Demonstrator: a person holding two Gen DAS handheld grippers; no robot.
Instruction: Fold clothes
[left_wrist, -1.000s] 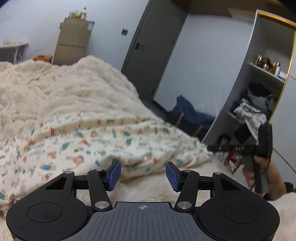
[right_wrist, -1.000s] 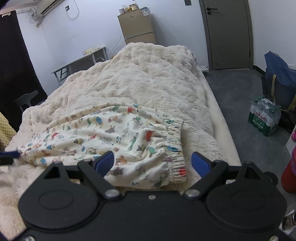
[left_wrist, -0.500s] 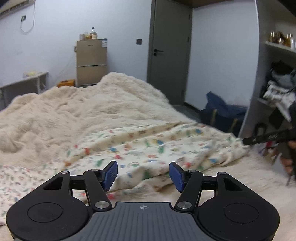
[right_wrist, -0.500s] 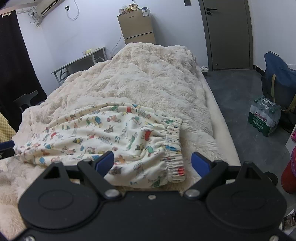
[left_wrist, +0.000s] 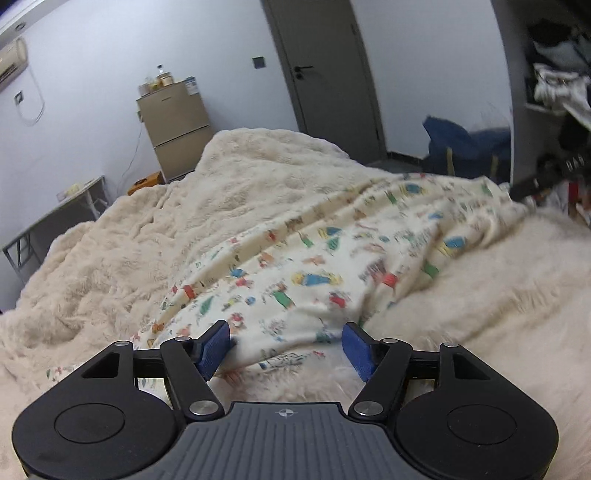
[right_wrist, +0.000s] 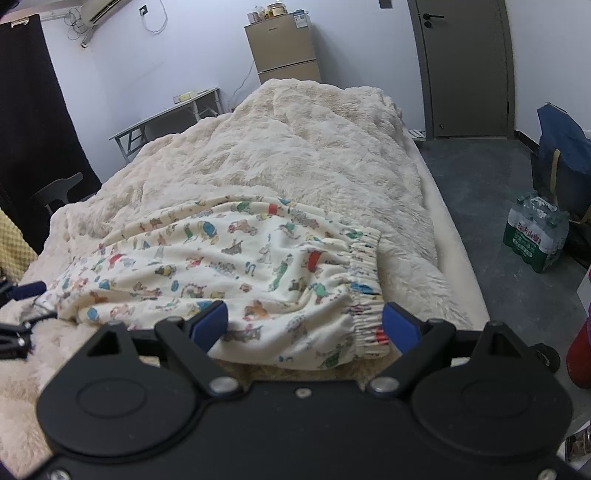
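Note:
Cream pyjama trousers with a colourful cartoon print (right_wrist: 236, 266) lie spread on the fluffy cream blanket (right_wrist: 314, 147) of a bed. Their elastic waistband (right_wrist: 364, 280) faces the bed's right edge. My right gripper (right_wrist: 304, 325) is open and hovers just over the near hem beside the waistband. My left gripper (left_wrist: 286, 349) is open and low over the near edge of the same trousers (left_wrist: 332, 258), holding nothing. The left gripper's blue tip also shows at the far left of the right wrist view (right_wrist: 27, 290).
A tan fridge (right_wrist: 284, 51), a grey door (right_wrist: 465, 66) and a small table (right_wrist: 166, 118) stand beyond the bed. On the floor to the right are a pack of water bottles (right_wrist: 535, 236) and a blue bag (right_wrist: 561, 140). A shelf with clothes (left_wrist: 557, 85) stands at right.
My left gripper has swung and tilted, coming lower and closer to the trousers' near edge. My right gripper has stayed almost still. Both stay open.

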